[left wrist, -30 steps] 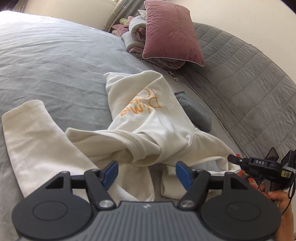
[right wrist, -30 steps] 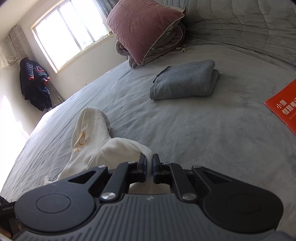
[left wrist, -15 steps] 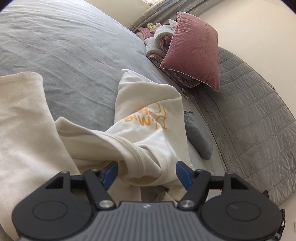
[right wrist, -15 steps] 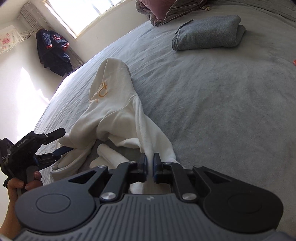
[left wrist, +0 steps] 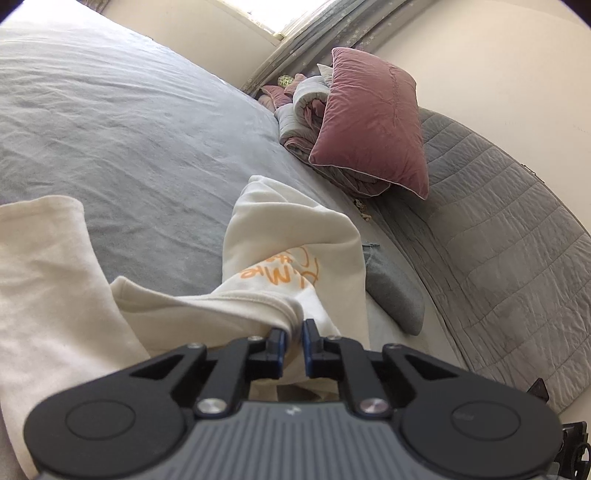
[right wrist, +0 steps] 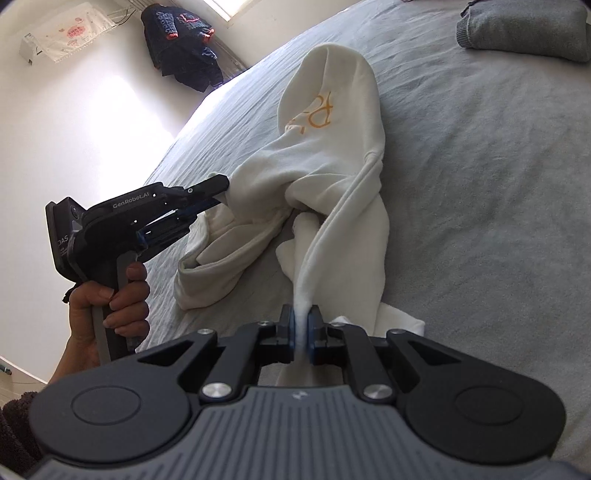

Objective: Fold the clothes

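A cream sweatshirt (left wrist: 295, 236) with orange lettering lies bunched on the grey bed (left wrist: 129, 140). My left gripper (left wrist: 293, 338) is shut on a thick hem fold of the sweatshirt, lifting it slightly. In the right wrist view the same sweatshirt (right wrist: 332, 155) stretches away toward the window, and my right gripper (right wrist: 302, 326) is shut on a narrow pinched edge of its fabric. The left gripper (right wrist: 221, 192) shows there at the left, held by a hand (right wrist: 110, 299), its fingers clamped on the garment's other side. One sleeve (left wrist: 48, 280) lies flat at the left.
A folded grey garment (right wrist: 524, 29) lies further up the bed, also seen as a grey bundle (left wrist: 395, 291). A pink pillow (left wrist: 373, 122) leans on rolled bedding by the quilted grey headboard (left wrist: 498, 236). Dark clothes (right wrist: 181, 48) hang by the window.
My left gripper has gone from open around the hem fold to shut on it. The right gripper kept its hold and pulled back, drawing the fabric taut.
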### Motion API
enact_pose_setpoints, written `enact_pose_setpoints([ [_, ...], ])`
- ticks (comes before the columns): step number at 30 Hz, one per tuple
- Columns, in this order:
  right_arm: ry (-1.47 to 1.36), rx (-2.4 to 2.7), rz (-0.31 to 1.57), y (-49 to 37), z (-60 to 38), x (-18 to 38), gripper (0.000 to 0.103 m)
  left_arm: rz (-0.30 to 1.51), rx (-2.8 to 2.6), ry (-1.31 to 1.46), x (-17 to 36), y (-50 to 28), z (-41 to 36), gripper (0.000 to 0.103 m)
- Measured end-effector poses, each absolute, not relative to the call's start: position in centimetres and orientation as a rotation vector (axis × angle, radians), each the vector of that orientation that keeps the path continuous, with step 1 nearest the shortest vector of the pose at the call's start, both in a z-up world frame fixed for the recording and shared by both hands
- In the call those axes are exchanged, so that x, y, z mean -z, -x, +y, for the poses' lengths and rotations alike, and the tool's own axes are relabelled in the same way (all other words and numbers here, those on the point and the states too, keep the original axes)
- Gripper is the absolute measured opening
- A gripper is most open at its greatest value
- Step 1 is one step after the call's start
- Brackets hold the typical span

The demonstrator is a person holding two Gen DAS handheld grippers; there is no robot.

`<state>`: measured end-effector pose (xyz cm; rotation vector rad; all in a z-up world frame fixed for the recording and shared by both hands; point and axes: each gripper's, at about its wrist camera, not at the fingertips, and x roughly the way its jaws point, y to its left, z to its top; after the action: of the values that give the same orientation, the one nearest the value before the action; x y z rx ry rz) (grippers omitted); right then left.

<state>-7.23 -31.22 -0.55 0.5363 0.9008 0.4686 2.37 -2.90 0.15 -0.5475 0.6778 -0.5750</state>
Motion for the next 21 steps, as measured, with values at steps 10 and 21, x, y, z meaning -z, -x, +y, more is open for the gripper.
enact_pose_setpoints([
  [10,-0.487,-0.672,0.923,6.5,-25.8,-0.2,0.011,0.635,0.613,0.498,-2.0,-1.6,-2.1,0.010],
  [21,-0.355,-0.731,0.935,5.6,-22.2,-1.4,0.017,0.650,0.493,0.473,-3.2,-1.8,1.3,0.060],
])
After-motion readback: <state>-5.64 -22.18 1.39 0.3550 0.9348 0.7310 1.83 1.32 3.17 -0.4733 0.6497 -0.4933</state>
